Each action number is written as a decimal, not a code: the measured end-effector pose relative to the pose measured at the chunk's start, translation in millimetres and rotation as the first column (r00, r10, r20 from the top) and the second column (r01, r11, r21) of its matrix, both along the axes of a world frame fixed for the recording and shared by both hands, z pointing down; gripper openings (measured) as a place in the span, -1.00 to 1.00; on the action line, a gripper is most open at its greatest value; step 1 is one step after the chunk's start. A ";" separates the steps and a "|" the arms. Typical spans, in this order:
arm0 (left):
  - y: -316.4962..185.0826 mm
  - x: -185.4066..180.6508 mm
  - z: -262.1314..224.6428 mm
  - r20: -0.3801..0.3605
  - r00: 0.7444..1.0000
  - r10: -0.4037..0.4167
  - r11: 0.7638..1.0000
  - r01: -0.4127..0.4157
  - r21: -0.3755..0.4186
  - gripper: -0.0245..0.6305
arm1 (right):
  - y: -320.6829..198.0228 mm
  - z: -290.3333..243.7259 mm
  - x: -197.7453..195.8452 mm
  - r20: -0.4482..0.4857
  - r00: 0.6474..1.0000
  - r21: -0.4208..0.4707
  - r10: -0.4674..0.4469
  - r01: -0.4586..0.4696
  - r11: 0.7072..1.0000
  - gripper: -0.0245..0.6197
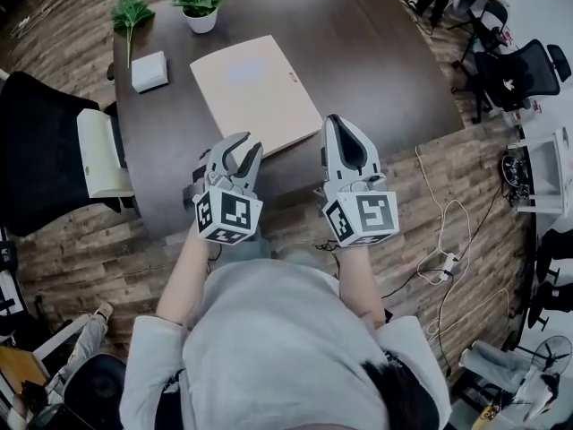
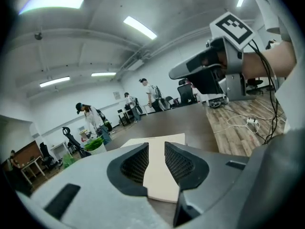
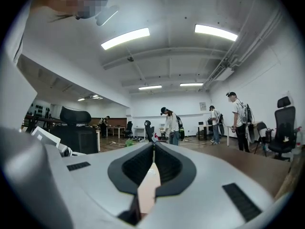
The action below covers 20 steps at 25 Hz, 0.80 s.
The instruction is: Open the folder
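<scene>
Approach step: closed beige folder [image 1: 255,92] lies flat on dark surface [image 1: 376,52], one corner toward person. Left gripper [image 1: 251,143] hovers just short of that corner, fingers apart, gripping nothing. Right gripper [image 1: 335,122] beside folder's right edge, fingers together, empty. Next, probably: pinch cover edge only, then lift

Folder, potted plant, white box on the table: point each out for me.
folder [image 1: 255,92], head view, middle of its cover.
potted plant [image 1: 200,21], head view, on its white pot.
white box [image 1: 149,71], head view, its top face.
</scene>
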<state>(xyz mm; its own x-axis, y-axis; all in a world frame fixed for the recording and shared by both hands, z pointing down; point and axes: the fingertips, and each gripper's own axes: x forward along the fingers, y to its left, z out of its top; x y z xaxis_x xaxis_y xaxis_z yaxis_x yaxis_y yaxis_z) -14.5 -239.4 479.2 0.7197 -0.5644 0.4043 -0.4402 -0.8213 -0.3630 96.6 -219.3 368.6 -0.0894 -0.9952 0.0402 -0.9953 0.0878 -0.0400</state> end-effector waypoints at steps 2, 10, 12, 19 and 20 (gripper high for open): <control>3.3 7.7 14.3 0.037 0.999 0.024 1.000 -0.024 -0.010 -0.64 | 0.8 5.6 1.4 -0.001 1.000 -0.016 0.005 -0.005 1.000 -0.87; 12.3 33.0 63.0 0.188 0.976 0.110 0.994 -0.106 -0.034 -0.52 | 3.8 26.1 12.1 0.001 1.000 -0.074 0.026 -0.026 0.997 -0.87; 12.5 37.0 70.0 0.232 0.966 0.114 0.993 -0.114 -0.013 -0.51 | 3.9 29.3 15.2 0.002 1.000 -0.083 0.027 -0.027 0.996 -0.87; 15.0 50.6 93.7 0.349 0.933 0.091 0.994 -0.108 0.028 -0.50 | -1.4 36.5 23.3 0.000 1.000 -0.109 -0.015 0.015 0.994 -0.87; 14.3 51.8 95.4 0.361 0.929 0.079 0.994 -0.099 0.035 -0.50 | -2.3 36.2 24.6 0.000 1.000 -0.112 -0.023 0.022 0.993 -0.87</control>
<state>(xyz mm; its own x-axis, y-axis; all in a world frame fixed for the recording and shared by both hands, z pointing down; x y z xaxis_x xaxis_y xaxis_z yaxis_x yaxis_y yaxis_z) 37.3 -225.2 574.7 0.5804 -0.5319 0.6166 -0.1988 -0.8268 -0.5262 121.2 -221.6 404.7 -0.1116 -0.9822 0.1514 -0.9932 0.1052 -0.0497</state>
